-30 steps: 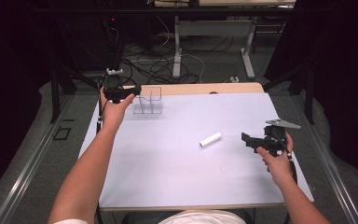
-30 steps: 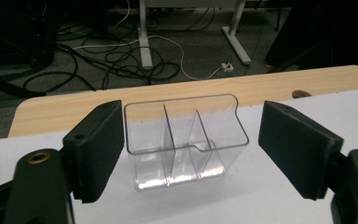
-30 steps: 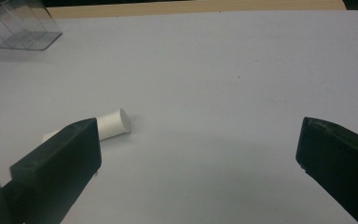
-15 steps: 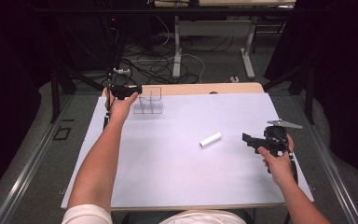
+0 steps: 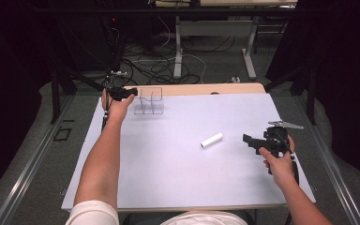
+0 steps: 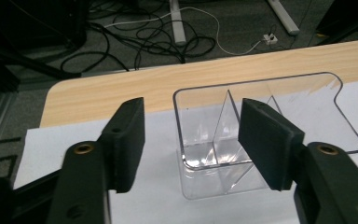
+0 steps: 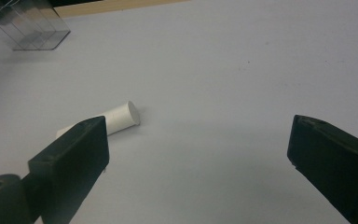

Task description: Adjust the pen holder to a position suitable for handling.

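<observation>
A clear plastic container with inner dividers stands at the far left of the white sheet. My left gripper reaches it from the left. In the left gripper view the container has its left wall between the jaws of the left gripper. The jaws have just been closing, and a gap remains between the left pad and the wall. A white cylinder lies on the sheet. My right gripper hovers to its right; its jaws have just closed a little and stand open around nothing. The cylinder lies just beyond that gripper.
A strip of wooden tabletop shows past the white sheet. Beyond the far edge the floor holds cables and table legs. Dark frames stand at both sides.
My left hand has sunk a little beside the container and its forearm has swung inward. The right hand and the white cylinder have stayed in place.
</observation>
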`<action>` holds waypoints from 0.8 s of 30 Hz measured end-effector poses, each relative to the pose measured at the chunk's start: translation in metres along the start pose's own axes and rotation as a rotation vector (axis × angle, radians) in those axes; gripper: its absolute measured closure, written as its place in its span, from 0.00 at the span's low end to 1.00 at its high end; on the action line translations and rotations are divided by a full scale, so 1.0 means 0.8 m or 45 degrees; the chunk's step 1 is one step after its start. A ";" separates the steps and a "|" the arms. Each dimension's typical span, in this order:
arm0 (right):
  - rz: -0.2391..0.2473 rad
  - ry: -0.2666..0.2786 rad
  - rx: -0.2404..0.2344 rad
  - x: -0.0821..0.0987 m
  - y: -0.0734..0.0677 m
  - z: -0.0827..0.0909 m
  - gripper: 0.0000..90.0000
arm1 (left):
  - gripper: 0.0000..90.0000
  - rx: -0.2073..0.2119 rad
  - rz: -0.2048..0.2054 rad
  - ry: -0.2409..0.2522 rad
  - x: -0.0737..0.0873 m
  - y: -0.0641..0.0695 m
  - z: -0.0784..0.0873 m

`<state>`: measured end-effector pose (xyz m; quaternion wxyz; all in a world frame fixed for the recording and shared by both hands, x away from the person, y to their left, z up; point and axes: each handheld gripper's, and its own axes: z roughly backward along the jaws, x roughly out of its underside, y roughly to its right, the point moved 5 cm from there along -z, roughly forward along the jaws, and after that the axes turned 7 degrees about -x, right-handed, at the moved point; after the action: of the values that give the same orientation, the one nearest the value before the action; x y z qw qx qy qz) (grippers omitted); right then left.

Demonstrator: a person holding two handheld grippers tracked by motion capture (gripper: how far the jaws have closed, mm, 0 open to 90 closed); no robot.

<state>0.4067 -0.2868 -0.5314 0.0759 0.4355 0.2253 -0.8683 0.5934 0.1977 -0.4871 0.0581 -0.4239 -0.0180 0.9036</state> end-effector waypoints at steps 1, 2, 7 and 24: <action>-0.001 -0.002 -0.003 0.000 0.000 0.000 0.06 | 0.50 -0.008 0.007 -0.002 0.000 -0.001 -0.001; -0.001 -0.002 -0.003 0.000 0.000 0.000 0.06 | 0.50 -0.003 0.017 -0.006 0.001 -0.002 -0.002; -0.010 -0.006 -0.006 0.001 0.001 -0.001 0.06 | 0.57 -0.005 0.030 -0.031 0.004 -0.005 -0.007; -0.009 -0.034 -0.028 0.005 -0.001 -0.005 0.07 | 0.73 0.009 0.044 -0.109 0.015 -0.010 -0.017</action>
<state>0.4071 -0.2842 -0.5367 0.0805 0.4223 0.2352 -0.8717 0.5973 0.2070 -0.5045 0.0432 -0.3850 -0.0098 0.9218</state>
